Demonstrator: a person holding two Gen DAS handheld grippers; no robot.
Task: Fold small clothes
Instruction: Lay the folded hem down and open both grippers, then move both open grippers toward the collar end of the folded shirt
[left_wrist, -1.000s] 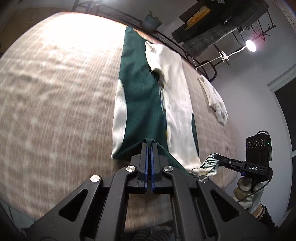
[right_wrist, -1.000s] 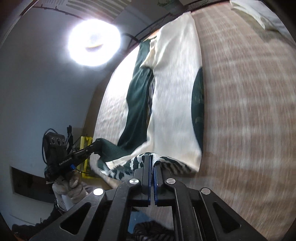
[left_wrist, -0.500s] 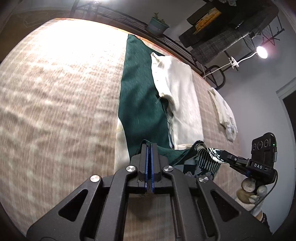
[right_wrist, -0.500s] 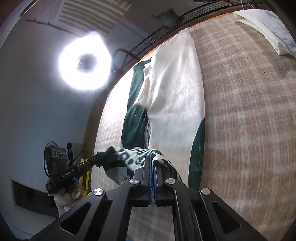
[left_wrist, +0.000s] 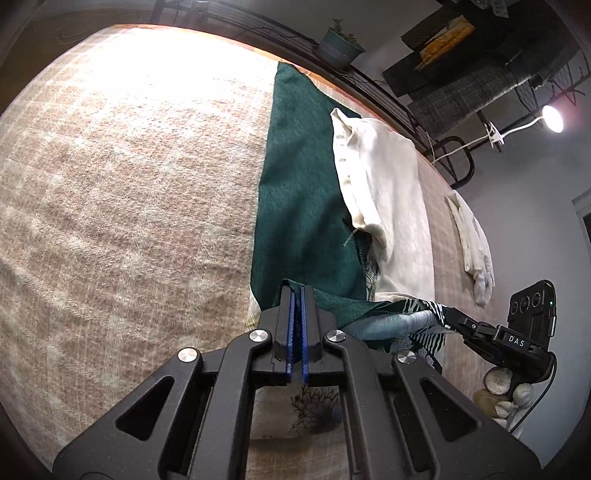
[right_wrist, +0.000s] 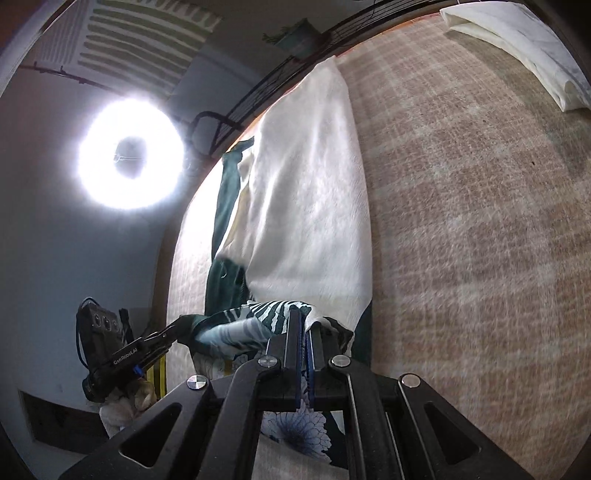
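Green-and-cream garment (left_wrist: 299, 206) lies flat, its near hem lifted.

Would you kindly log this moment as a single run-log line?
phase: folding | left hand-held gripper: shut on near hem | right hand-held gripper: shut on hem | item: green-and-cream patterned garment, hem raised | surface: beige woven blanket

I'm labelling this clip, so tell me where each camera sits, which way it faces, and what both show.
Left wrist: on the left gripper, looking down along its shut jaws at the green garment on the blanket; the right gripper and gloved hand show at right.
Right wrist: on the right gripper, facing the same garment's white side; the left gripper shows at left.
Shared: the garment, its lifted hem pinched by both, and the blanket.
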